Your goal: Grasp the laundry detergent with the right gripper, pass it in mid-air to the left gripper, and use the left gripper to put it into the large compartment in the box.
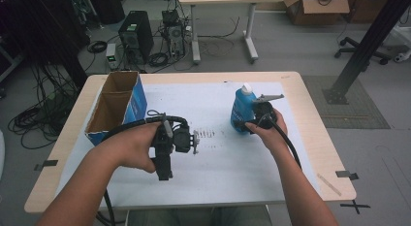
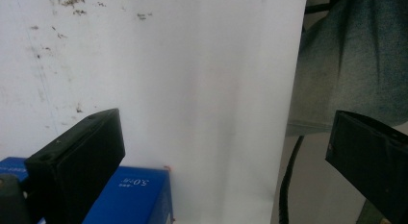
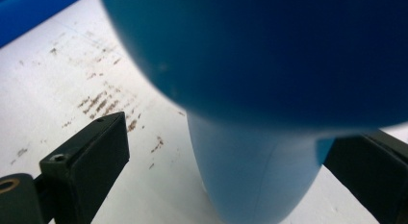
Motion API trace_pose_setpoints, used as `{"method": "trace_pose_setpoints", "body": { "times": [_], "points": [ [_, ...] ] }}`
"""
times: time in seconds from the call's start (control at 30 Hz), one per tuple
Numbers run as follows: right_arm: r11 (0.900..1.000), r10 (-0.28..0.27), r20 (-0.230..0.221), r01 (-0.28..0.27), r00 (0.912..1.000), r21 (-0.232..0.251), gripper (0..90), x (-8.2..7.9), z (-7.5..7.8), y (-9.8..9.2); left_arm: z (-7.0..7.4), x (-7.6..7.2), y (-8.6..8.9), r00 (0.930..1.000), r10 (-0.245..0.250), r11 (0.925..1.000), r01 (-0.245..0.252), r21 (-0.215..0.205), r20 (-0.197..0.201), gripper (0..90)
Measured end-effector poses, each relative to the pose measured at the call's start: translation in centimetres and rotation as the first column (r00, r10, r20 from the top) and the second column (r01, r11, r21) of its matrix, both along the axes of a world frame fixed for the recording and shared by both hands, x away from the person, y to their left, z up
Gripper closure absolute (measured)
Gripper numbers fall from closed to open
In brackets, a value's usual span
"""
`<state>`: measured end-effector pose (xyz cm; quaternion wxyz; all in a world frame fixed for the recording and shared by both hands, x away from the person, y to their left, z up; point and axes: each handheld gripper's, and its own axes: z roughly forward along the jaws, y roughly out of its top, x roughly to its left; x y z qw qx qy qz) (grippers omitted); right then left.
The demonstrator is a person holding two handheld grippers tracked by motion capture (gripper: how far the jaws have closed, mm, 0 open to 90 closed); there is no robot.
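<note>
High view: bottle [image 1: 242, 110] upright on white sheet [image 1: 218, 158], right half of bench [image 1: 310, 138]. Right claw [image 1: 253, 120] at bottle's lower body. Left claw [image 1: 165, 175] idle mid-bench, near box [image 1: 116, 107].

Left gripper view: jaws wide apart, nothing between; sheet below, box corner [image 2: 139, 195] at lower left.

Right gripper view: jaws spread, bottle [image 3: 260, 137] between, no contact seen on left jaw; right jaw partly hidden. Judged step: grasping bottle. Centre on body, close evenly, keep upright, lift straight to avoid tipping.

R hand-held gripper [image 1: 253, 120] at blue bottle [image 1: 242, 108], upright
</note>
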<state>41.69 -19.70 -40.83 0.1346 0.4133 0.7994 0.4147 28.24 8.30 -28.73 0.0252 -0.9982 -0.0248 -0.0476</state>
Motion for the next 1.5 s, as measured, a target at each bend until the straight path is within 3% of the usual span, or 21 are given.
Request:
{"method": "trace_pose_setpoints", "body": {
  "times": [0.4, 0.83, 1.2, 1.5],
  "points": [
    [0.998, -0.024, 0.057, 0.021, 0.9981, 0.059, 4.0, 0.2, -0.7, 0.0, -0.1, 0.1, 0.4, 0.9999, 0.009, 1.0, -0.009, -0.001, -0.006, 0.2],
    [0.995, -0.073, 0.128, 0.064, 0.989, 0.078, 9.7, 0.4, -0.8, 0.1, -0.2, 0.2, 0.5, 0.9999, 0.012, 0.9999, -0.012, -0.006, -0.007, 0.2],
    [0.992, -0.098, 0.152, 0.085, 0.9835, 0.092, 16.1, 0.3, -1.0, 0.3, -0.2, 0.2, 0.8, 0.9999, 0.015, 0.9999, -0.015, -0.002, -0.007, 0.2],
    [0.993, -0.089, 0.155, 0.075, 0.9839, 0.092, 20.1, 0.3, -1.4, 0.3, -0.2, 0.1, 0.8, 0.9999, 0.015, 0.9999, -0.015, -0.004, -0.006, 0.2]
  ]
}}
